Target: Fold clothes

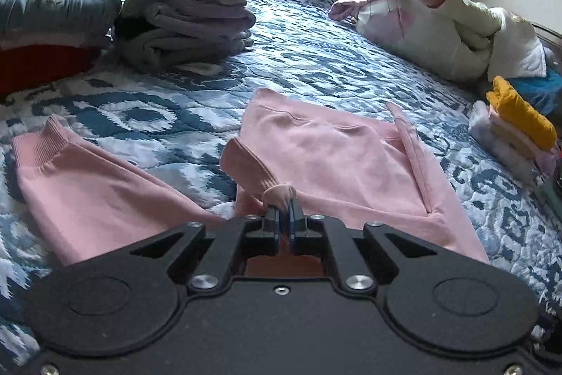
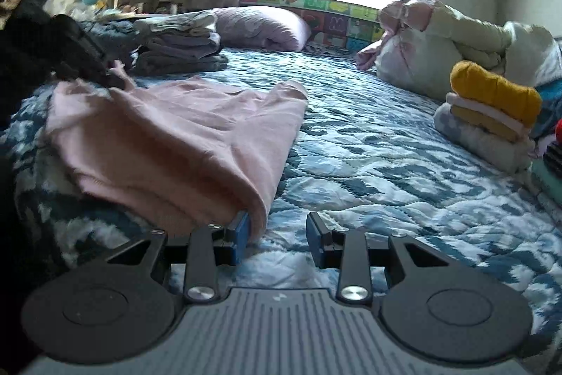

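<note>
We have the pink garment (image 1: 337, 160) spread on the quilted bed (image 1: 316, 58), and our left gripper (image 1: 285, 209) has its jaws clenched on a ribbed cuff (image 1: 251, 169), lifted and doubled back over the body of the cloth. A second cuffed end (image 1: 38, 137) lies flat off to the left, so the garment's long axis runs across our left wrist view, with the free part leftward of the jaws. Our right gripper (image 2: 277, 234) has its jaws parted and grasps nothing; the near corner of the garment (image 2: 175, 143) touches its left pad only, the rest lying up and left. We judge the left hand carries the fold, the right merely steadying. A grey folded stack (image 1: 186, 13), denim pile (image 1: 56, 2) and yellow-topped stack (image 2: 491, 118) sit well apart; nothing blocks the way.
</note>
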`<state>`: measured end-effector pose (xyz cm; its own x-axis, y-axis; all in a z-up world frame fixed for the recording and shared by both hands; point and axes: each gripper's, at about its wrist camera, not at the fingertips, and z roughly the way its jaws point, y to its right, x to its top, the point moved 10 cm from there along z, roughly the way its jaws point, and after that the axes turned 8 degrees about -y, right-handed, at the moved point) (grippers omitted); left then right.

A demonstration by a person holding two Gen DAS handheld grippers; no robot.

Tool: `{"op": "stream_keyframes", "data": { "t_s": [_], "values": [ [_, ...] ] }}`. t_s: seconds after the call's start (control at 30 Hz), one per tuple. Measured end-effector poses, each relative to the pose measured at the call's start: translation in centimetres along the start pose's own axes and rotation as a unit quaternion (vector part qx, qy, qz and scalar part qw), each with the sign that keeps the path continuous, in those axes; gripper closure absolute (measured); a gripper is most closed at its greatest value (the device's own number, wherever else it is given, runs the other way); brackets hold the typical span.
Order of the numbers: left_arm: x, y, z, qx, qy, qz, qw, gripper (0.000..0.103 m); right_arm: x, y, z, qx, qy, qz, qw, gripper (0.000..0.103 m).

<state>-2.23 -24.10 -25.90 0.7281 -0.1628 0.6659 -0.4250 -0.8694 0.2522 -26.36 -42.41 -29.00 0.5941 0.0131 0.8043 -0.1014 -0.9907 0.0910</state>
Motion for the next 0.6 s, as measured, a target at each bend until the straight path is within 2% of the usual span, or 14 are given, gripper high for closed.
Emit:
{"op": "stream_keyframes", "data": {
  "t_s": [0.07,0.2,0.37,0.43,0.5,0.6],
  "values": [
    [0.0,-0.2,0.3,-0.001,0.002,-0.004,1.0000,0.099,0.0,-0.4,-0.5,0.006,0.003,-0.009,1.000,0.066],
    [0.3,0.3,0.2,-0.005,0.011,0.003,0.9999,0.099,1.3,-1.5,-0.7,0.009,0.041,-0.033,0.999,0.066],
    [1.7,1.1,-1.5,-0.034,0.054,0.005,0.9980,0.099,3.0,-2.5,0.0,0.018,0.077,-0.048,0.996,0.066],
    [2.1,1.5,-1.9,-0.038,0.063,0.011,0.9972,0.099,2.7,-2.5,1.1,0.045,0.052,-0.033,0.997,0.065],
    [2.5,1.9,-2.4,-0.041,0.076,0.017,0.9961,0.099,1.7,-2.7,2.4,0.079,0.010,-0.021,0.997,0.065],
    [3.0,2.1,-3.4,-0.054,0.100,0.018,0.9933,0.099,1.8,-2.7,2.3,0.082,0.009,-0.022,0.996,0.065]
  ]
}}
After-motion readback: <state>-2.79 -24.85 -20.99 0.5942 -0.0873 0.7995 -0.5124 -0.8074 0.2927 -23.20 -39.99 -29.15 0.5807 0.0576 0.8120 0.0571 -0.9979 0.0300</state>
